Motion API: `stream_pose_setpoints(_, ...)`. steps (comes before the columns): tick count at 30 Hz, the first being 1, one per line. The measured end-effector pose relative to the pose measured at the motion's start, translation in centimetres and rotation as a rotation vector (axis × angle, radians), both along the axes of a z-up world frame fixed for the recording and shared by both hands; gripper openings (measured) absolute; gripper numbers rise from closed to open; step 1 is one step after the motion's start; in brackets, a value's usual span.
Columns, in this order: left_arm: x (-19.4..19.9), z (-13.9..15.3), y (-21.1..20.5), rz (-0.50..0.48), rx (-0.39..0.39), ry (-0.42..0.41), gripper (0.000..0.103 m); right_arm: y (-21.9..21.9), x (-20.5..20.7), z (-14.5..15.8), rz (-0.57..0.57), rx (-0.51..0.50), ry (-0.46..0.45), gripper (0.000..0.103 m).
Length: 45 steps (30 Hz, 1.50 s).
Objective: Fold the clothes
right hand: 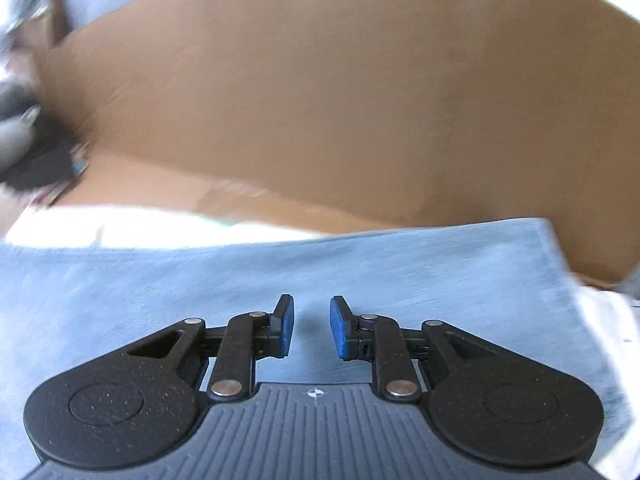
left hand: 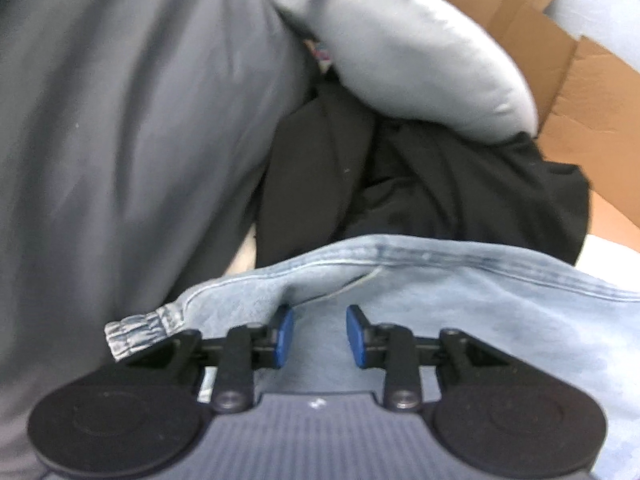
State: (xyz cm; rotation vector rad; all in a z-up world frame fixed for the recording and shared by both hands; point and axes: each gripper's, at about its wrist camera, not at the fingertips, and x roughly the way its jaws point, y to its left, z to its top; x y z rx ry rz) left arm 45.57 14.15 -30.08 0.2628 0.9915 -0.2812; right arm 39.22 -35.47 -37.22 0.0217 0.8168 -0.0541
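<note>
A light blue denim garment (left hand: 460, 304) lies spread under both grippers, its stitched hem (left hand: 400, 254) running across the left wrist view and a gathered corner (left hand: 136, 332) at the left. My left gripper (left hand: 319, 334) hovers open just above it, nothing between the blue pads (left hand: 285, 332). In the right wrist view the same pale blue fabric (right hand: 240, 280) lies flat, its far edge straight. My right gripper (right hand: 312, 330) is open over it, with nothing between the fingers. That view is blurred.
A large grey garment (left hand: 120, 140) fills the left. A black garment (left hand: 420, 184) and a pale grey one (left hand: 400, 52) are piled beyond the hem. A cardboard box (right hand: 320, 100) stands close behind. A white surface (right hand: 120, 228) shows under the fabric.
</note>
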Motion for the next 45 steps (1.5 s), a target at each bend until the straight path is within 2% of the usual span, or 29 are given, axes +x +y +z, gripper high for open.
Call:
stream_pose_setpoints(3, 1.3, -0.9, -0.3, 0.019, -0.001, 0.005, 0.030, 2.1, 1.6, -0.7, 0.055, 0.003, 0.038, 0.027)
stream_pose_setpoints(4, 1.5, -1.1, -0.4, 0.022, -0.003, 0.005, 0.030, 3.0, 0.0, 0.2, 0.051, 0.003, 0.039, 0.027)
stream_pose_setpoints(8, 2.3, -1.7, -1.3, 0.010, 0.009, -0.005, 0.031, 1.9, 2.5, -0.4, -0.001, 0.041, 0.052, 0.027)
stream_pose_setpoints(12, 2.8, -1.6, -2.0, 0.018, 0.021, 0.008, 0.031, 1.3, 4.2, -0.9, -0.003, 0.019, 0.048, 0.027)
stream_pose_setpoints(14, 2.6, -1.6, -2.6, 0.059, 0.045, 0.005, 0.031, 1.1, 4.1, -0.7, -0.005, 0.008, 0.041, 0.027)
stream_pose_setpoints(19, 0.9, -0.7, -3.2, 0.057, 0.064, -0.030, 0.028, 1.5, 4.0, 0.3, -0.048, 0.020, 0.045, 0.027)
stream_pose_setpoints(21, -0.1, -0.1, -3.2, 0.049, 0.047, -0.039, 0.029, 1.7, 3.7, 1.0, -0.074, 0.038, 0.052, 0.028)
stream_pose_setpoints(26, -3.4, 1.4, -2.8, 0.023, -0.010, -0.038, 0.030, 5.8, 0.0, 2.5, 0.045, 0.136, 0.006, 0.028)
stream_pose_setpoints(32, -7.1, 3.2, 0.1, 0.022, -0.034, -0.007, 0.031, 10.3, 0.2, 1.0, 0.118, 0.115, 0.054, 0.028)
stream_pose_setpoints(33, -6.8, 3.1, 0.2, 0.030, -0.036, -0.001, 0.031, 11.0, 0.2, 0.8, 0.129, 0.111, 0.062, 0.027)
stream_pose_setpoints(35, -3.0, 1.1, 0.7, 0.052, -0.040, 0.014, 0.032, 12.0, 0.5, 0.5, 0.138, 0.099, 0.073, 0.027)
stream_pose_setpoints(37, -5.3, 2.7, 4.0, 0.070, -0.029, 0.022, 0.032, 12.5, 1.7, -0.1, 0.131, 0.084, 0.076, 0.027)
stream_pose_setpoints(39, -4.8, 1.4, 4.8, 0.083, -0.007, 0.018, 0.032, 12.8, 2.5, -0.1, 0.127, 0.069, 0.080, 0.026)
stream_pose_setpoints(41, -4.0, 1.1, 5.8, 0.114, -0.024, 0.011, 0.032, 13.1, 3.2, -0.2, 0.123, 0.055, 0.083, 0.025)
stream_pose_setpoints(43, -4.3, 3.2, 7.3, 0.134, -0.046, -0.005, 0.032, 13.4, 4.0, -0.3, 0.119, 0.040, 0.087, 0.025)
stream_pose_setpoints(45, -3.2, 2.9, 7.6, 0.143, -0.055, -0.006, 0.032, 13.7, 4.7, -0.4, 0.115, 0.025, 0.091, 0.026)
